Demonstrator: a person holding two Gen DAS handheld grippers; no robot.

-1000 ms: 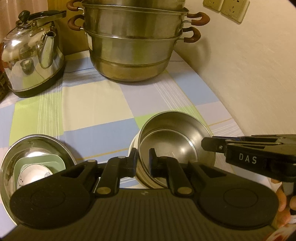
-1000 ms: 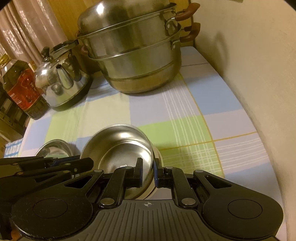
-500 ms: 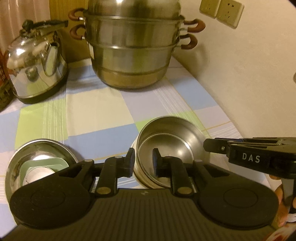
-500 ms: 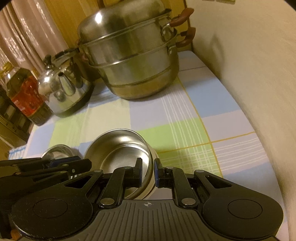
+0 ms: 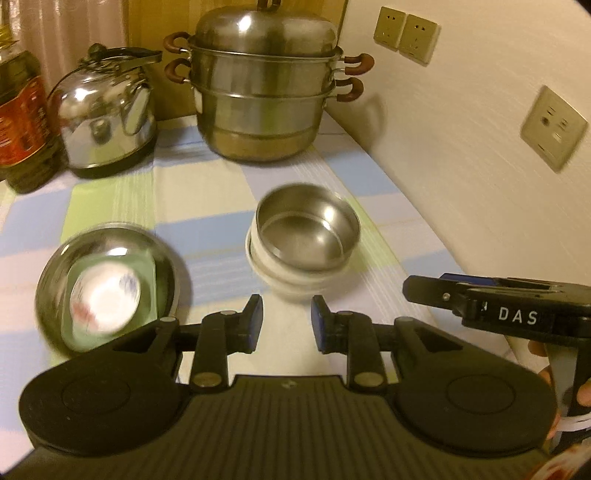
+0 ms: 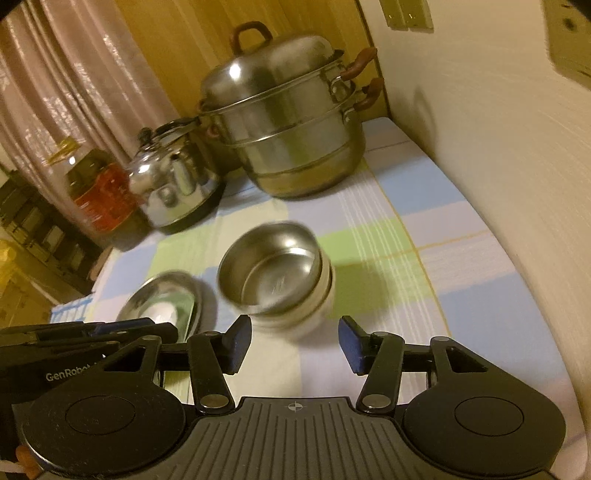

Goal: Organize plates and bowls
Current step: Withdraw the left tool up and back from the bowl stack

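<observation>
A steel bowl point(image 5: 308, 227) point(image 6: 269, 266) sits nested in a stack of white bowls point(image 5: 295, 282) point(image 6: 317, 299) on the checked cloth. To its left a steel plate point(image 5: 110, 240) point(image 6: 162, 291) carries a pale green square dish point(image 5: 147, 291) with a small white bowl point(image 5: 105, 297) on top. My left gripper point(image 5: 284, 323) hangs just short of the stack, jaws opening, nothing between them. My right gripper point(image 6: 293, 341) is also pulled back from the stack, jaws opening and empty. Each gripper shows at the other view's edge.
A tiered steel steamer pot point(image 5: 266, 96) point(image 6: 291, 125) stands at the back by the wall, a steel kettle point(image 5: 105, 114) point(image 6: 173, 184) to its left, then an oil bottle point(image 5: 22, 110) point(image 6: 99, 192). The wall with sockets point(image 5: 406, 33) bounds the right side.
Both grippers let go of the steel bowl's rim, opened and drew back and up from the stack. The bowl now rests in the white bowls.
</observation>
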